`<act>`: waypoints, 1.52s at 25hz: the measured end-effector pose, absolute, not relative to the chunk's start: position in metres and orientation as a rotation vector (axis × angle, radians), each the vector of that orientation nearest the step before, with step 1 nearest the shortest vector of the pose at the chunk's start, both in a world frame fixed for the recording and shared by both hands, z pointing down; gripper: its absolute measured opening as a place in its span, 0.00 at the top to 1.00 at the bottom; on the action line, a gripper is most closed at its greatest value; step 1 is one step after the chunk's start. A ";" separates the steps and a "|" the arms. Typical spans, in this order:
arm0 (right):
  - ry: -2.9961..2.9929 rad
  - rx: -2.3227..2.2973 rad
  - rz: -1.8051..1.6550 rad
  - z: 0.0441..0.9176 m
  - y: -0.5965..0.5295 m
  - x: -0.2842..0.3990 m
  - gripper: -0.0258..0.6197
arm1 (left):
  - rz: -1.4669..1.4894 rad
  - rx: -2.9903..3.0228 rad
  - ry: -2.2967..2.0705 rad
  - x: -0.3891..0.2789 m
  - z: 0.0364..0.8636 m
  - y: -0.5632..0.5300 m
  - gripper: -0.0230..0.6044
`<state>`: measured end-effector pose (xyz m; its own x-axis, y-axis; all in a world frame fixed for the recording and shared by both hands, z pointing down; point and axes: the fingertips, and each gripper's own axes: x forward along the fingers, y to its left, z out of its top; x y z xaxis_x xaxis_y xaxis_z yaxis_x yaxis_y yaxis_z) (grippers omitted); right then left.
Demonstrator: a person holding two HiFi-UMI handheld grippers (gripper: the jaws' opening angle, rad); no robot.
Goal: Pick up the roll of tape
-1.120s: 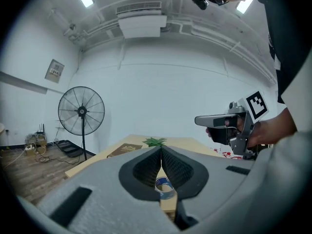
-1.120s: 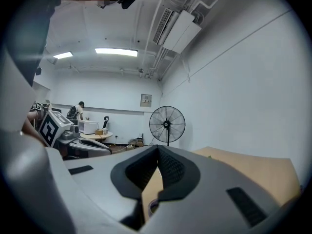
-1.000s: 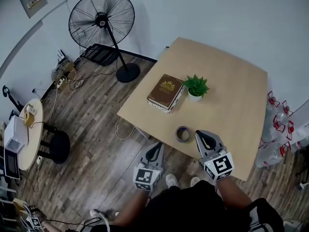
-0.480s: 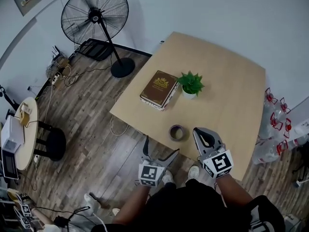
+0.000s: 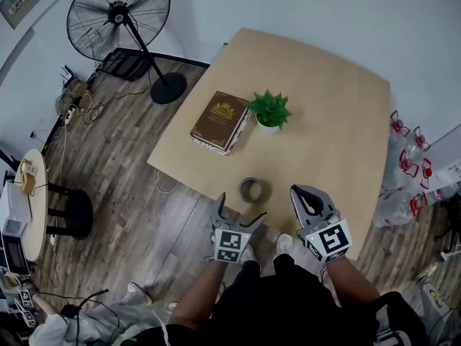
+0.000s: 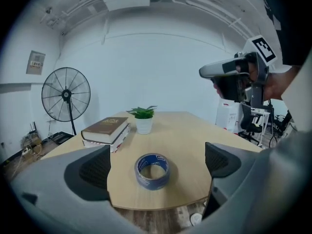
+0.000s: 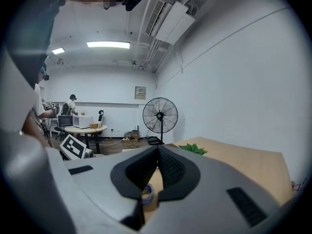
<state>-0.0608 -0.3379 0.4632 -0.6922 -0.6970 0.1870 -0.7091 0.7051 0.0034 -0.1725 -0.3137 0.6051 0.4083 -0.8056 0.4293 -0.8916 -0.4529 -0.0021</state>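
The roll of tape (image 5: 251, 189), grey-blue, lies flat near the front edge of the wooden table (image 5: 331, 128). My left gripper (image 5: 241, 209) hangs just off that edge, right before the roll, with its jaws spread wide and nothing between them. In the left gripper view the roll of tape (image 6: 152, 170) lies ahead, framed by the two pads (image 6: 95, 172), apart from both. My right gripper (image 5: 298, 191) is shut and empty, to the right of the roll, over the table edge. Through the right gripper view a bit of the tape (image 7: 148, 191) shows under the shut jaws.
A brown book (image 5: 220, 121) and a small potted plant (image 5: 269, 111) stand behind the tape. A standing fan (image 5: 119, 16) is at the back left on the wooden floor. A round side table (image 5: 29, 200) and a stool (image 5: 72, 213) stand at the left, water bottles (image 5: 403, 164) at the right.
My left gripper's jaws have gone from shut to wide open, and it has come down and forward to the table edge in front of the tape. The right gripper has shifted slightly.
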 end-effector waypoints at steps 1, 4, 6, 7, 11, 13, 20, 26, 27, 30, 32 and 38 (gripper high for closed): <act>-2.734 1.141 0.108 0.465 -0.339 -0.058 0.97 | 0.568 2.428 -1.490 -0.171 0.613 -0.317 0.06; -2.725 1.150 0.128 0.472 -0.341 -0.048 0.97 | 0.605 2.398 -1.470 -0.167 0.634 -0.327 0.06; -2.713 1.155 0.147 0.478 -0.340 -0.042 0.97 | 0.621 2.387 -1.452 -0.162 0.644 -0.332 0.06; -2.706 1.156 0.153 0.480 -0.340 -0.039 0.97 | 0.627 2.387 -1.447 -0.160 0.648 -0.335 0.06; -2.680 1.176 0.177 0.489 -0.340 -0.028 0.97 | 0.675 2.376 -1.438 -0.153 0.665 -0.347 0.06; -2.677 1.178 0.188 0.492 -0.340 -0.025 0.97 | 0.703 2.361 -1.444 -0.153 0.674 -0.352 0.06; -2.678 1.169 0.193 0.494 -0.344 -0.021 0.97 | 0.773 2.319 -1.423 -0.154 0.698 -0.364 0.06; -2.672 1.172 0.213 0.498 -0.350 -0.017 0.97 | 0.784 2.291 -1.385 -0.152 0.714 -0.374 0.06; -2.670 1.174 0.219 0.500 -0.351 -0.016 0.97 | 0.783 2.289 -1.381 -0.151 0.716 -0.375 0.06; -2.661 1.173 0.231 0.504 -0.354 -0.016 0.97 | 0.783 2.293 -1.372 -0.150 0.720 -0.378 0.07; -2.659 1.165 0.225 0.503 -0.355 -0.017 0.97 | 0.795 2.295 -1.374 -0.149 0.721 -0.379 0.07; -2.677 1.165 0.221 0.498 -0.359 -0.019 0.97 | 0.833 2.285 -1.413 -0.154 0.722 -0.380 0.19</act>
<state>-0.0190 -0.3587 0.4979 -0.6643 -0.7033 0.2531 -0.7353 0.6758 -0.0522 -0.1545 -0.3805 0.7223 0.3381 -0.6984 0.6309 -0.8899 -0.4553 -0.0271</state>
